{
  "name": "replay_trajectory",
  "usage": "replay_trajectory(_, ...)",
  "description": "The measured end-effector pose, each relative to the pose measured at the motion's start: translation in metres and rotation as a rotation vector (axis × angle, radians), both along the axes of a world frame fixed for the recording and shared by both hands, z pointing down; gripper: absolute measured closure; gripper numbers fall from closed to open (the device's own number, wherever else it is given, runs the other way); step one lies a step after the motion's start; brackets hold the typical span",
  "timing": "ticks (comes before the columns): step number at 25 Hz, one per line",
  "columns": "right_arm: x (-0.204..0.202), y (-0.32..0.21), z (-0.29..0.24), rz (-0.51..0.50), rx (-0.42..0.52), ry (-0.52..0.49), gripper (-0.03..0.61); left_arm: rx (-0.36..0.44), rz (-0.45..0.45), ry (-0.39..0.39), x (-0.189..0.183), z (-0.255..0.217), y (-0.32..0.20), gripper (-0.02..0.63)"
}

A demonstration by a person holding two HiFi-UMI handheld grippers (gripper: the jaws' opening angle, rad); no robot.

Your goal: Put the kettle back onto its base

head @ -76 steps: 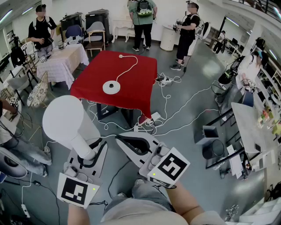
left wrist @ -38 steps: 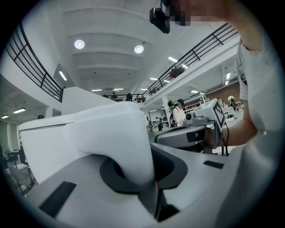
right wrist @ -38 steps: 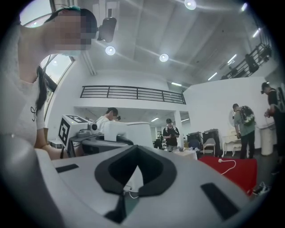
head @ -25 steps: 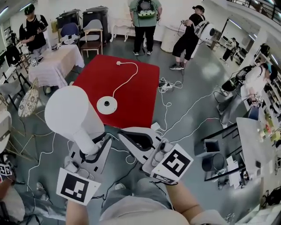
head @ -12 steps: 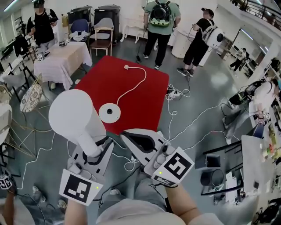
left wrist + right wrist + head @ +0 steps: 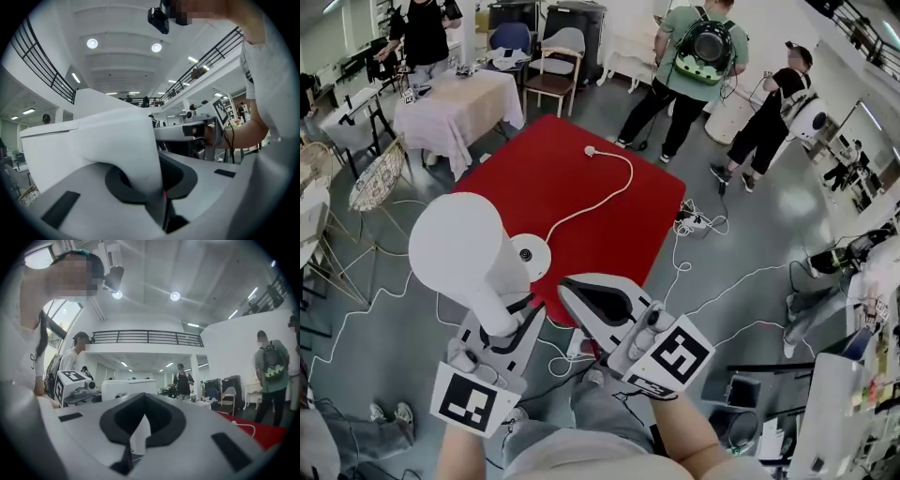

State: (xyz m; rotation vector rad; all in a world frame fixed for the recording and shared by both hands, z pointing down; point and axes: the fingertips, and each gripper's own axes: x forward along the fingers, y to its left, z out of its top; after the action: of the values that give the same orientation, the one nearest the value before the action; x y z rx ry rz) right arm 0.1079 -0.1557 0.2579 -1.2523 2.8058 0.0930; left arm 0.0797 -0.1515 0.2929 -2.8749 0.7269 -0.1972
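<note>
The white kettle is up in the air at the left of the head view, with my left gripper shut on its handle. In the left gripper view the kettle's handle fills the space between the jaws. The round white base lies on the red table, partly hidden behind the kettle, and its white cord runs to a loose plug. My right gripper is beside the kettle, shut and empty. In the right gripper view, the kettle shows beyond its closed jaws.
Three people stand beyond the table, the nearest wearing a backpack. A table with a white cloth and chairs are at the back left. Cables and a power strip lie on the grey floor to the right.
Both grippers and the kettle have been carried toward the red table. The table and base now lie closer, the base just beyond the kettle. The grip on the handle is unchanged.
</note>
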Motion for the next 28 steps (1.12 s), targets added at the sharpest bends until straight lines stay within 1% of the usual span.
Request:
replay_trajectory(6,0.036,-0.030,0.014,-0.095,-0.023,0.018,0.571,-0.032,-0.089,0.005,0.039,0.027,-0.029,0.560)
replay_trajectory(12,0.058,-0.056,0.033,-0.178,-0.042,0.027,0.572,-0.065,-0.174,0.022,0.063,0.056,-0.061,0.560)
replay_trajectory(16,0.070,-0.073,0.049,-0.227,-0.061,0.032,0.572,-0.060,-0.216,-0.001,0.077,0.081,-0.085,0.560)
replay_trajectory(19,0.075,-0.083,0.059,-0.249,-0.072,0.035,0.572,-0.071,-0.232,-0.012,0.084,0.100,-0.099,0.560)
replay_trajectory(24,0.082,-0.094,0.074,-0.257,-0.082,0.032,0.572,-0.104,-0.265,0.016,0.087,0.123,-0.122,0.560)
replay_trajectory(26,0.086,-0.098,0.080,-0.255,-0.090,0.029,0.571,-0.112,-0.273,0.007,0.089,0.132,-0.132,0.560)
replay_trajectory(28,0.092,-0.102,0.084,-0.254,-0.100,0.030,0.571,-0.100,-0.277,-0.018,0.094,0.138,-0.139,0.560)
